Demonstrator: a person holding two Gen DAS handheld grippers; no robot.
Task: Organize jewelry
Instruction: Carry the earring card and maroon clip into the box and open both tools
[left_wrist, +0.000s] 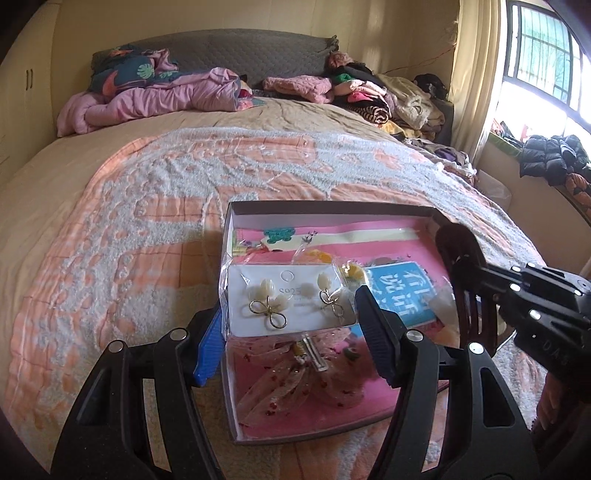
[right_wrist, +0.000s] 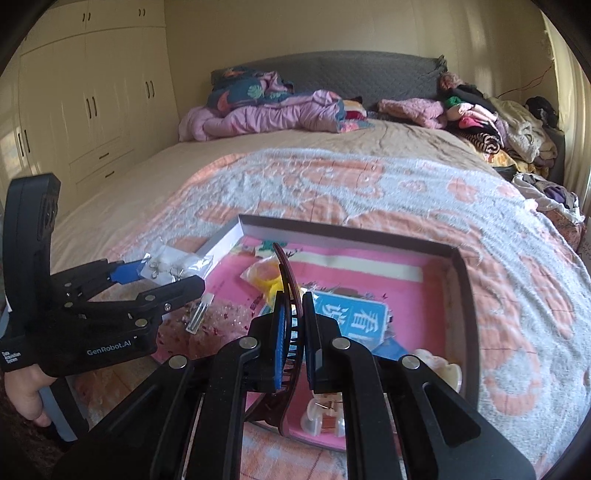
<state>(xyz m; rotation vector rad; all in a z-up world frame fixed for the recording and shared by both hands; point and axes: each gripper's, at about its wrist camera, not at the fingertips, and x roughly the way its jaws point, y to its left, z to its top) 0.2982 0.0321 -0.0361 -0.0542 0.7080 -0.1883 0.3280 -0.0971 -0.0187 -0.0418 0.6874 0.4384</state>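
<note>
On a bed in a sunlit room, the left gripper (left_wrist: 288, 314) pinches a clear packet holding an earring card (left_wrist: 288, 301) by its two side edges, its blue fingers (left_wrist: 208, 341) spread about halfway; the packet hangs over the near left part of an open box (left_wrist: 332, 210). Just to the right, the right gripper (right_wrist: 293, 328) has its jaws pressed almost together on a dark brown hair claw (right_wrist: 286, 280), which stands upright between the pads above the box. Inside the box lie a pink mesh bow (left_wrist: 295, 380), a blue printed card (right_wrist: 354, 321) and small yellow pieces (right_wrist: 266, 277). Beyond, an orange-and-white blanket (left_wrist: 147, 192) covers the bed, with piled clothes (left_wrist: 369, 92) at the grey headboard (left_wrist: 240, 50).
</note>
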